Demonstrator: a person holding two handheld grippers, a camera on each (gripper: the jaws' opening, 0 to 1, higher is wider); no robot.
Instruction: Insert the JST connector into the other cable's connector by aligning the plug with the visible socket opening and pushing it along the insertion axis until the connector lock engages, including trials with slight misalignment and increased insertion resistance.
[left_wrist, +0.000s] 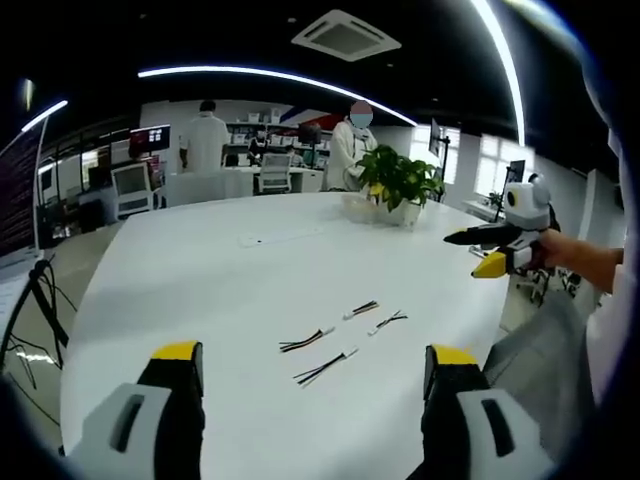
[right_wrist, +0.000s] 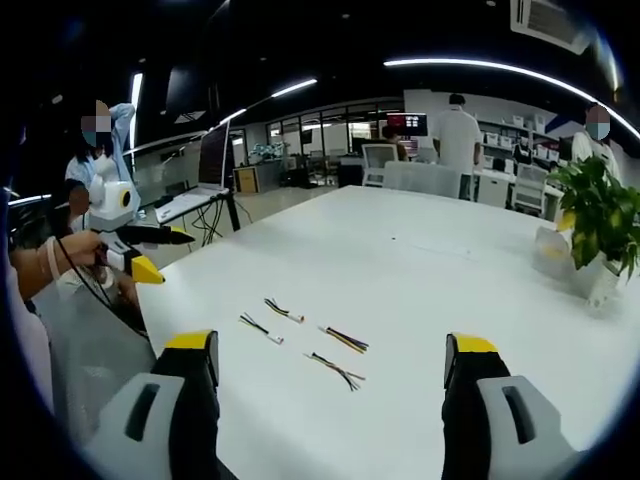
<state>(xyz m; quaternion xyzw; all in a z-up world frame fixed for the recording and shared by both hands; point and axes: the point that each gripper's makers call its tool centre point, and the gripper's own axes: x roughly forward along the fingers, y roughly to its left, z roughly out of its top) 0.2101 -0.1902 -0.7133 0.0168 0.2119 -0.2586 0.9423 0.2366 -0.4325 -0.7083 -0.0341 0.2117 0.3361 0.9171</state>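
Several short JST cables with white connectors lie loose on the white table (left_wrist: 200, 260). In the left gripper view two dark-wired ones (left_wrist: 307, 340) (left_wrist: 325, 368) lie nearest, and two more (left_wrist: 363, 309) (left_wrist: 388, 321) sit just beyond. My left gripper (left_wrist: 315, 358) hovers before them, open and holding nothing. The right gripper (left_wrist: 480, 252) enters from the right, held in a hand above the table edge. In the right gripper view the cables (right_wrist: 283, 310) (right_wrist: 344, 339) lie ahead of my right gripper (right_wrist: 330, 345), which is open and holds nothing. The left gripper (right_wrist: 150, 255) shows at the left.
A potted plant (left_wrist: 400, 180) stands at the far side of the table, also seen as the plant (right_wrist: 595, 220) at the right. A thin white strip (left_wrist: 280, 237) lies mid-table. People, desks and monitors stand in the background. The person's lap is by the near edge.
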